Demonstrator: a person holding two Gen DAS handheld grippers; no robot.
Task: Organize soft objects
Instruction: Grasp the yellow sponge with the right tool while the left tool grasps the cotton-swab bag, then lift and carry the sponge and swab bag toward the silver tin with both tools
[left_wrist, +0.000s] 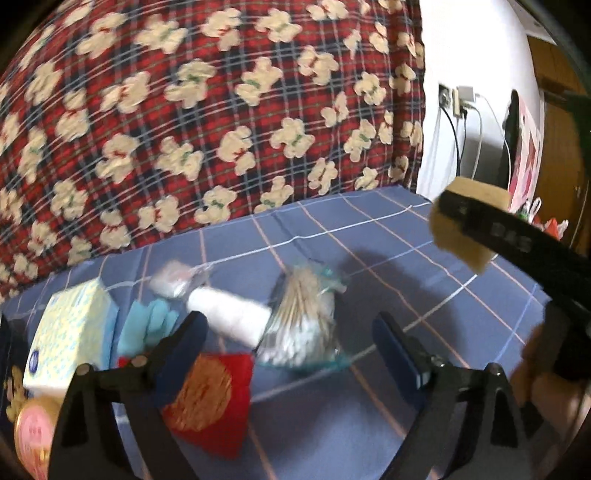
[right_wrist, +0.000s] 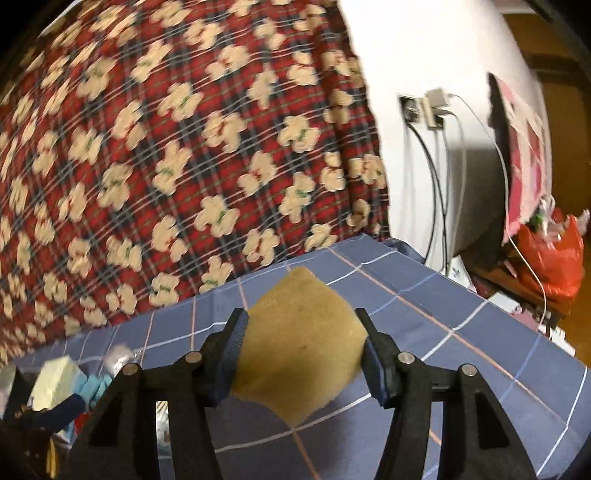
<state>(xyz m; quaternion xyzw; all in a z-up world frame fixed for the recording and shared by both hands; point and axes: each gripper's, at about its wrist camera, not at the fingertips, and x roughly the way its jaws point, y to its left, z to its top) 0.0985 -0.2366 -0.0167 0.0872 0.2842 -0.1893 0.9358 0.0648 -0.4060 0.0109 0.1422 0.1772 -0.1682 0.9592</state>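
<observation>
Blue checked bedsheet (right_wrist: 424, 332) below, teddy-print plaid quilt (right_wrist: 166, 147) behind; the right gripper (right_wrist: 301, 345) pinches a tan sponge (right_wrist: 299, 347) aloft, while the left gripper (left_wrist: 291, 332) hangs spread wide over cotton swabs (left_wrist: 303, 325), a tissue box (left_wrist: 70, 332) and a red pouch (left_wrist: 214, 398).

left gripper (left_wrist: 291, 326): open, empty | right gripper (left_wrist: 448, 218): clamps sponge (left_wrist: 465, 229)

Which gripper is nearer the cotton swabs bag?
Left. The left gripper is open right over the cotton swabs bag; the right gripper, shut on the sponge, is raised off to the side above bare bedsheet.
</observation>
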